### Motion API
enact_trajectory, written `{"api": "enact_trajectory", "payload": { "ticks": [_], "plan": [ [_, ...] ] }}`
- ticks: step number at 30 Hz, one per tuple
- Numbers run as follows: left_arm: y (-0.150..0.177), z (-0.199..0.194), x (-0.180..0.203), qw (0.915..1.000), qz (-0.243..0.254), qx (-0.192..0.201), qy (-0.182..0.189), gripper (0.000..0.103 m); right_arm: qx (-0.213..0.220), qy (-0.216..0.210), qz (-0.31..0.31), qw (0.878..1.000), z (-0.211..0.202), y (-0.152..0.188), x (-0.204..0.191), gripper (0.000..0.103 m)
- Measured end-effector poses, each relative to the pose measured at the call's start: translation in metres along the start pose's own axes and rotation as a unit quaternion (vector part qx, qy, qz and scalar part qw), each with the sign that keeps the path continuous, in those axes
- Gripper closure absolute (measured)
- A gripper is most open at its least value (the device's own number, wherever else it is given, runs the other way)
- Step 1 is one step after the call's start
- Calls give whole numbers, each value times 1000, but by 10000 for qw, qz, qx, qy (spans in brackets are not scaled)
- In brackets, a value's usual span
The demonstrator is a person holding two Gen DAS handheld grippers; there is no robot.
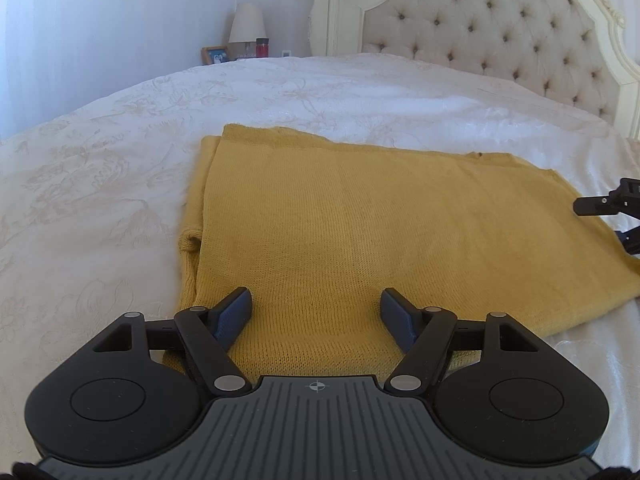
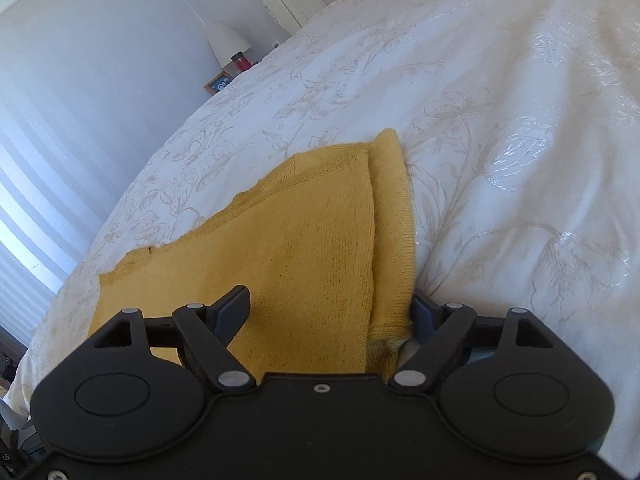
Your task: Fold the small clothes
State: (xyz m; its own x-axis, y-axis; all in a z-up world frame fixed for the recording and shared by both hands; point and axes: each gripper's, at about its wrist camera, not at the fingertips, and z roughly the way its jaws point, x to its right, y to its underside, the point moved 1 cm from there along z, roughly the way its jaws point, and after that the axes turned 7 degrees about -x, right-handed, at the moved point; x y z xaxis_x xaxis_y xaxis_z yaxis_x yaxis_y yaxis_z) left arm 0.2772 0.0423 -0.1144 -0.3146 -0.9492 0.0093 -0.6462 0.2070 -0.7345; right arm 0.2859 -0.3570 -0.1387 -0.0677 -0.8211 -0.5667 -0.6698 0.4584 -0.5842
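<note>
A mustard-yellow knit garment [image 1: 340, 232] lies flat and partly folded on the white bedspread [image 1: 120, 160]. My left gripper [image 1: 316, 304] is open, its fingers spread just above the garment's near edge. My right gripper [image 2: 328, 304] is open at the garment's [image 2: 312, 240] other end; its left finger [image 2: 234, 306] is above the cloth and its right finger [image 2: 424, 312] sits beside and partly behind a folded edge. The right gripper also shows at the right edge of the left wrist view [image 1: 616, 212].
A tufted cream headboard [image 1: 500, 24] stands at the far end of the bed. A nightstand beyond the bed carries a lamp [image 1: 247, 24], a photo frame [image 1: 215, 55] and a red jar [image 1: 262, 47]. White embroidered bedspread [image 2: 500, 140] surrounds the garment.
</note>
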Motion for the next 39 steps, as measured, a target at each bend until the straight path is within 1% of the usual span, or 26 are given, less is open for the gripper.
{"api": "enact_trajectory", "payload": {
  "ticks": [2,4,6,9,12,16,21,24,27,29,35,39],
  "plan": [
    [-12,-1,1,9996,101,-247,26,34,182,-42,-406,9990,1,9,-5,6],
    [-27,-6,5,9989,117,-461,17,35,294,42,-539,9981,2,13,-10,6],
    [-46,-11,12,9987,128,-487,80,35,332,-37,-468,9983,1,12,-8,5],
    [-78,-12,34,9991,271,-304,138,34,413,-276,-252,9984,-2,12,1,5],
    [-109,4,63,9983,453,-359,100,33,450,-368,-172,9982,-4,11,4,5],
    [-130,35,94,9965,551,-627,-28,34,470,-393,-163,9980,-3,11,4,5],
    [-130,71,116,9918,464,-1175,-189,34,510,-500,-92,9974,-6,13,9,5],
    [-123,84,122,9882,503,-1407,-348,34,528,-532,-73,9972,-6,13,9,5],
    [-117,91,126,9857,622,-1489,-488,33,533,-542,-67,9971,-7,13,10,5],
    [-115,92,127,9852,627,-1508,-519,32,530,-539,-67,9971,-7,13,10,5],
    [-115,90,124,9846,534,-1586,-509,31,514,-517,-79,9973,-7,13,10,5],
    [-105,80,121,9851,489,-1586,-455,29,498,-490,-94,9975,-6,13,9,5]
  ]
}}
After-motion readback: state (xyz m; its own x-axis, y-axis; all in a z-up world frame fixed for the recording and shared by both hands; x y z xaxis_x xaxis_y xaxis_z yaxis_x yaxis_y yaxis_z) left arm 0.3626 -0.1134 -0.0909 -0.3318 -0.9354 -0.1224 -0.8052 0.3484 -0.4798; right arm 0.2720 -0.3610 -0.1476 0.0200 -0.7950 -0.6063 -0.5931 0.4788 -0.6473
